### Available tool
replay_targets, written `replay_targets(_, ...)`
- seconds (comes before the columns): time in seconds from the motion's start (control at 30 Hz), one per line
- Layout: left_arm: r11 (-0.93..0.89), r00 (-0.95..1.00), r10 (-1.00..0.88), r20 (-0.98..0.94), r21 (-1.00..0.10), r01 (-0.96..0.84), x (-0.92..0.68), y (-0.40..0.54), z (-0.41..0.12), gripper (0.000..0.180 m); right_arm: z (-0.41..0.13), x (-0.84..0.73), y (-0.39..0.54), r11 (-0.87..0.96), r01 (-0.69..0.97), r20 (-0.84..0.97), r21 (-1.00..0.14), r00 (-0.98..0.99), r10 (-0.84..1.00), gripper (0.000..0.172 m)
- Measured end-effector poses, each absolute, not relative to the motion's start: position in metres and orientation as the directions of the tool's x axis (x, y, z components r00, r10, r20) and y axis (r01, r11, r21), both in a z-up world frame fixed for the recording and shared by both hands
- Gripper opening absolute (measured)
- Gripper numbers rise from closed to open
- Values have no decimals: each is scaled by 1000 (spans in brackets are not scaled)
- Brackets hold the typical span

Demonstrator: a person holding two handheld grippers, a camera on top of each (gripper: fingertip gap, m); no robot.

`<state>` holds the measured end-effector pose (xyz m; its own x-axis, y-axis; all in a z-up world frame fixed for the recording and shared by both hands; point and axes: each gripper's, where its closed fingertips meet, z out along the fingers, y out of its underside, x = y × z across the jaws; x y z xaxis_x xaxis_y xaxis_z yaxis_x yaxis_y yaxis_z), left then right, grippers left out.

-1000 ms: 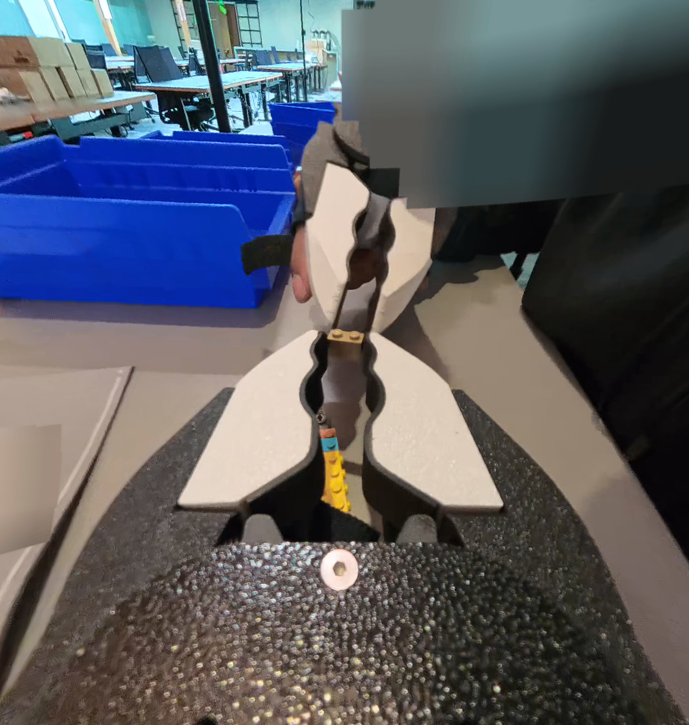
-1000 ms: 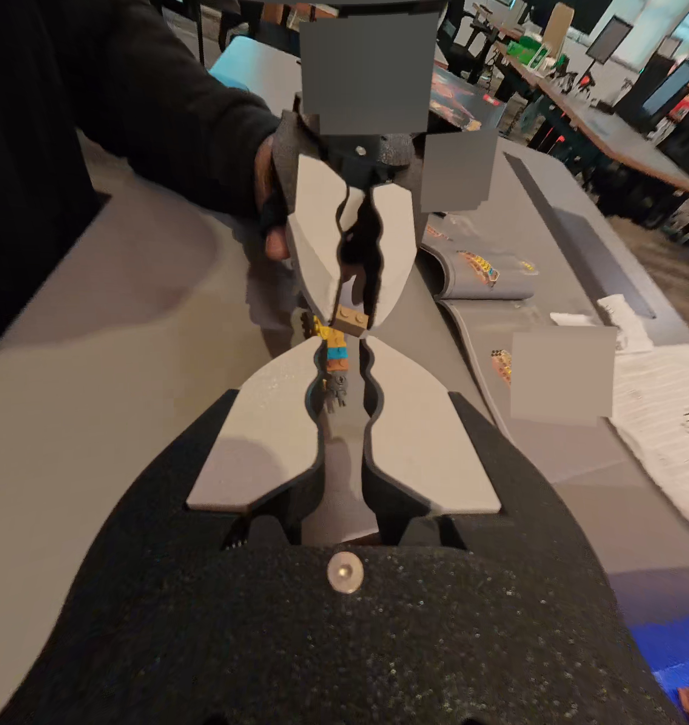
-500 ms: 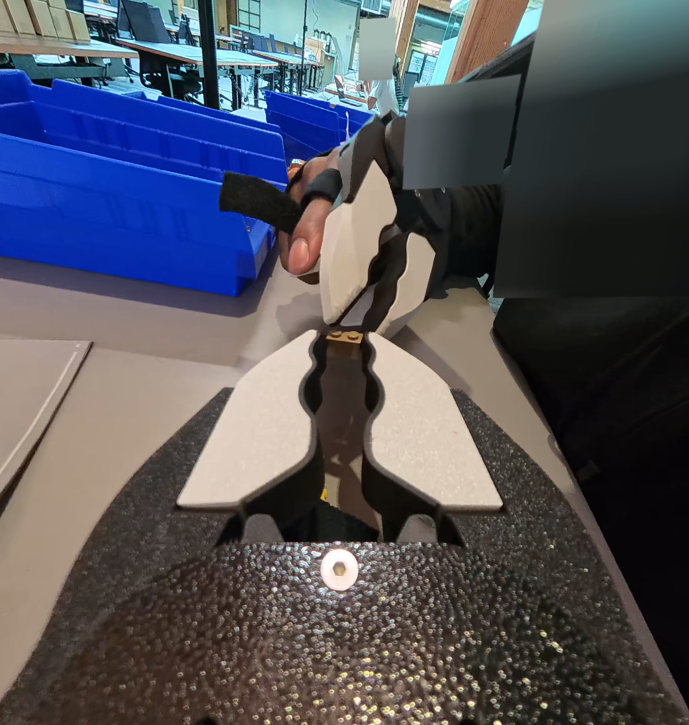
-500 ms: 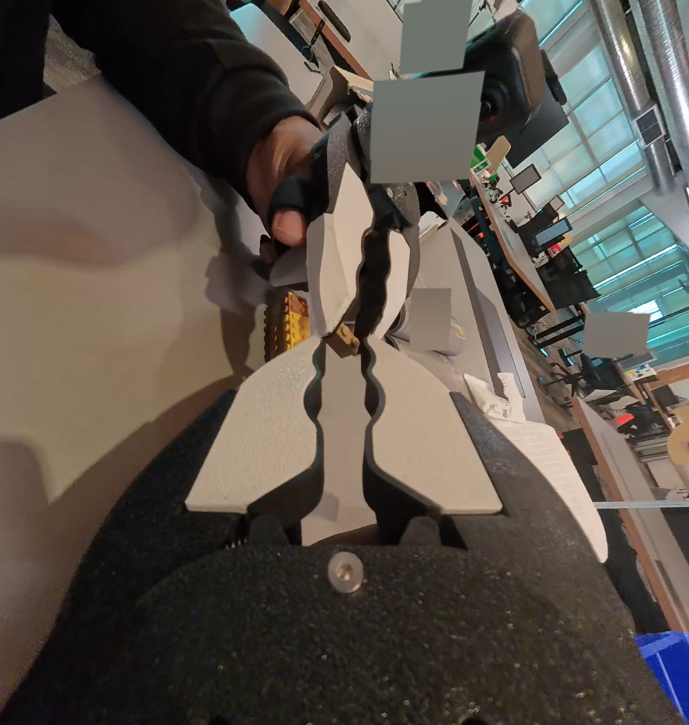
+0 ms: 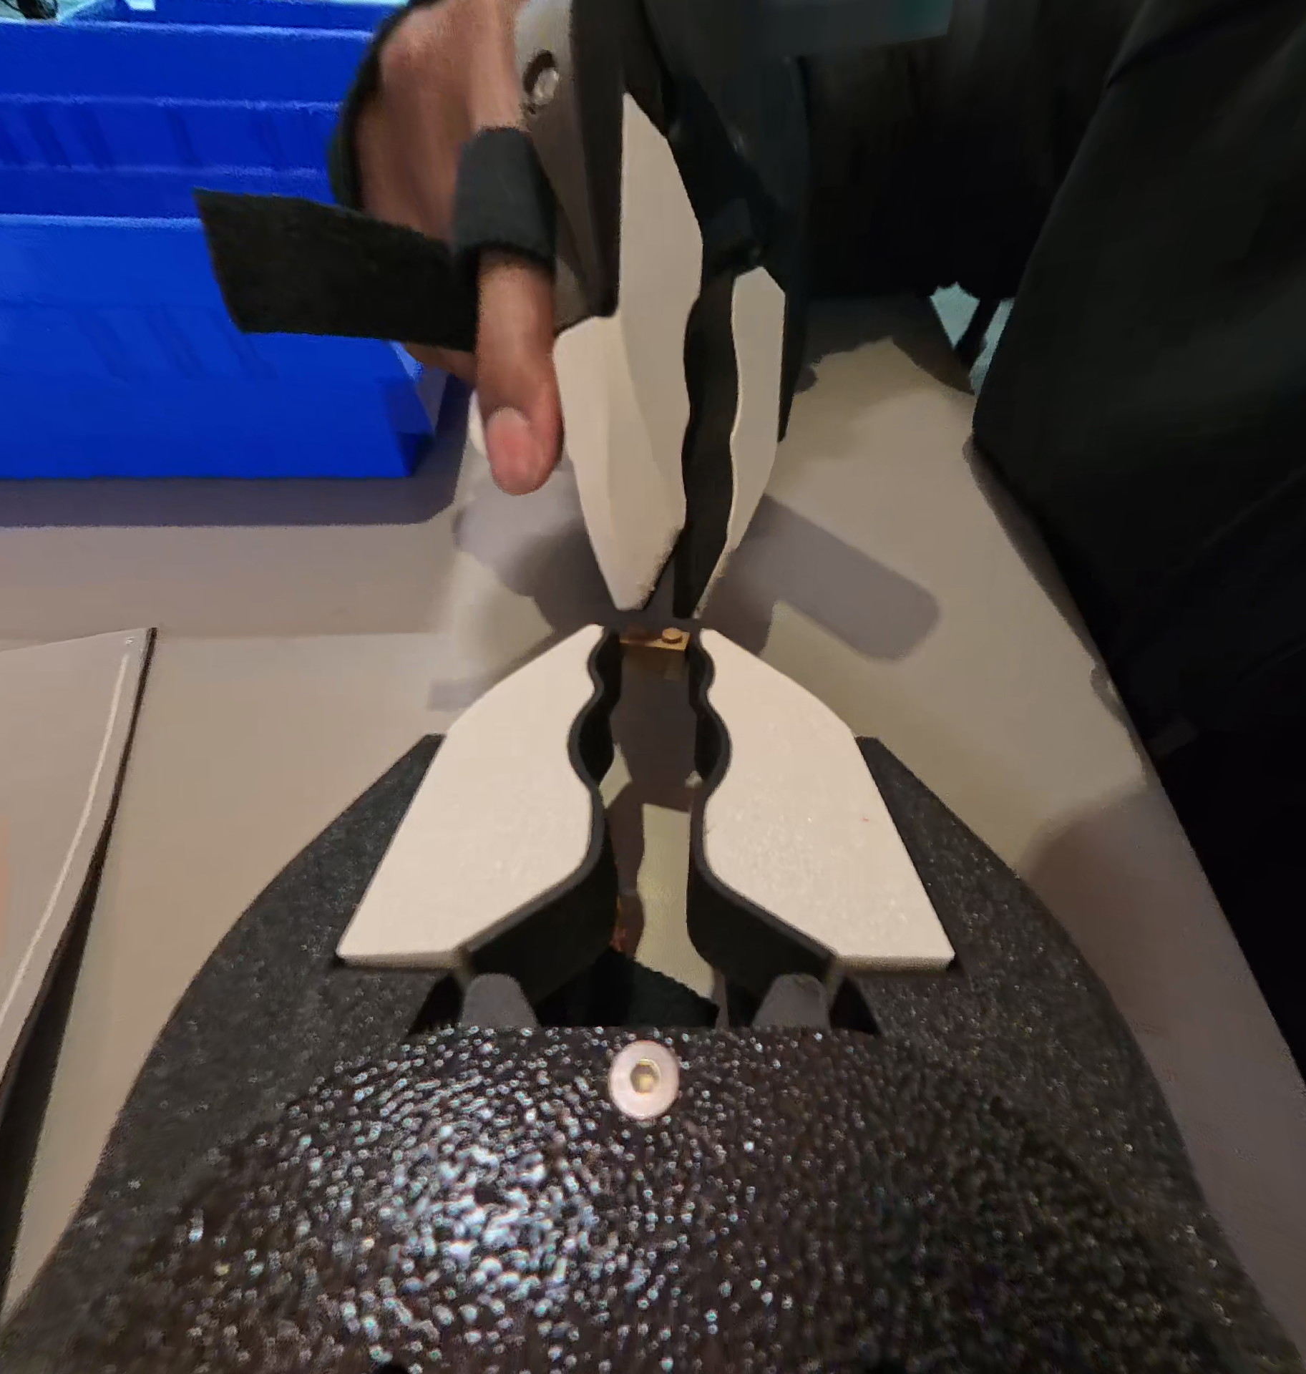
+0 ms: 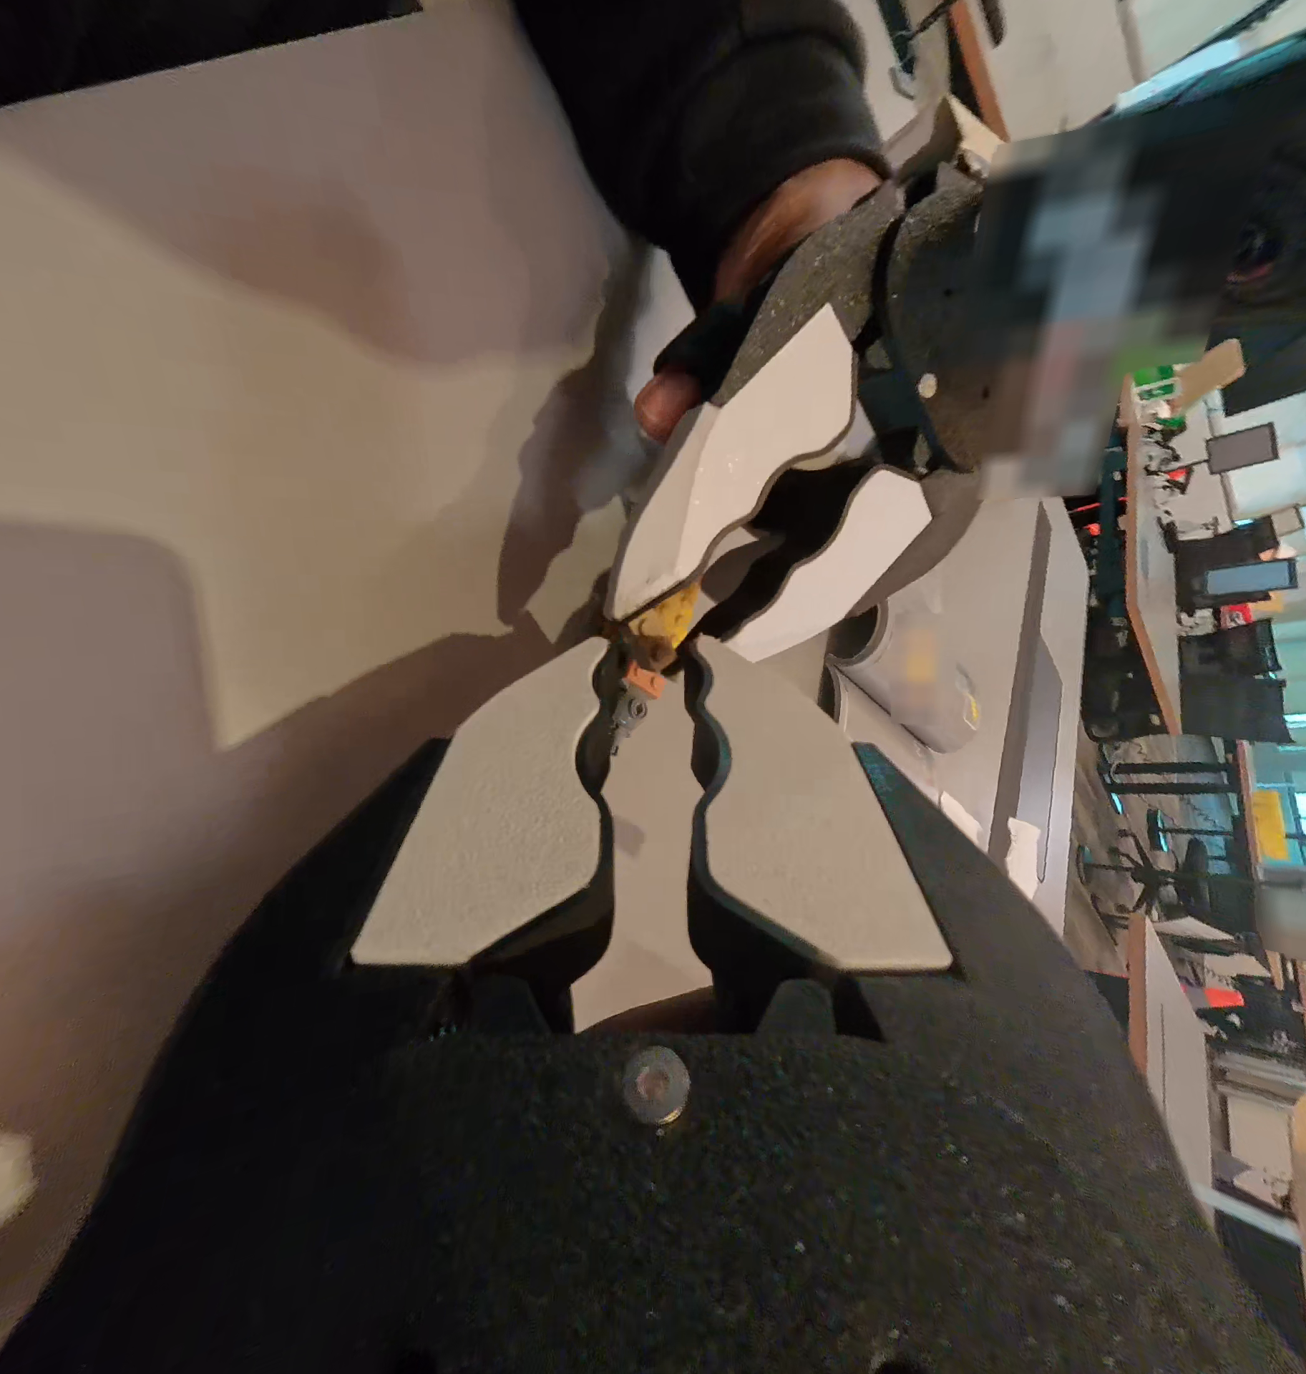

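Tan brick [image 5: 653, 645], a small studded toy piece, sits crosswise between the fingertips of the left gripper [image 5: 653, 654]. The jaws are narrow and both pads press on its ends. Held only at the very tips, its studded top and underside are clear of the fingers, which probably explains this grip.

The right gripper [image 5: 661, 606] comes down from above, its tips just over the brick, so the two tools meet nose to nose above the counter [image 5: 263, 743]. They are off the surface, nearer the counter edge where the person's dark clothing is than the far edge with the blue bins [image 5: 151, 334]. A hand [image 5: 449, 149] with a black strap [image 5: 337, 275] over one finger works that gripper.

In the right wrist view, the right gripper [image 6: 646, 669] is also narrow and closed on a small toy-brick assembly [image 6: 638, 688] of orange and grey parts. Its yellow part [image 6: 668, 617] reaches up into the nose of the left gripper. The assembly lies along the fingers rather than across them, which seems to leave one end pointing out towards the brick. Blur at the meeting point hides whether brick and assembly touch.

A curled booklet [image 6: 910, 669] lies on the counter beyond, well apart from both tools. A flat sheet [image 5: 40, 743] lies at the left.
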<state>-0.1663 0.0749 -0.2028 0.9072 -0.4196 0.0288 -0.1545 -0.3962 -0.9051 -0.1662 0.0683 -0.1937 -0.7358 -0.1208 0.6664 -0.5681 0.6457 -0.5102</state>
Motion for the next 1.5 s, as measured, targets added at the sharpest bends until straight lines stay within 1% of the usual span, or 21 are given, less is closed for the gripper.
replay_targets(0.2, -438, 899, -438, -5, -873, -217, -163, 73, -211, 17, -201, -161, 65, 649, -592, 620, -478, -750, -228, 15)
replay_targets(0.3, -455, 896, -444, -10, -859, -235, -161, 72, -216, 17, -208, -162, 64, 665, -601, 616, -443, -743, -262, 15)
replay_targets(0.8, -466, 898, -438, -42, -844, -267, -163, 71, -218, 19, -216, -164, 60, 671, -617, 632, -412, -724, -278, 8)
replay_targets(0.97, -469, 904, -422, -67, -837, -281, -174, 62, -209, 33, -210, -164, 61, 661, -605, 625, -443, -737, -256, 8)
replay_targets(1.03, -515, 915, -399, -62, -810, -280, -186, 54, -214, 38, -207, -166, 63, 661, -598, 624, -452, -742, -244, 8)
replay_targets(1.1, -591, 929, -368, -49, -759, -274, -199, 46, -227, 44, -205, -166, 63, 658, -591, 619, -466, -749, -234, 8)
replay_targets(1.27, -656, 934, -357, 10, -715, -242, -203, 44, -250, 44, -207, -168, 65, 659, -575, 605, -485, -765, -223, 8)
replay_targets(1.5, -644, 927, -375, -18, -714, -275, -197, 53, -259, 52, -209, -172, 68, 663, -553, 584, -504, -784, -209, 8)
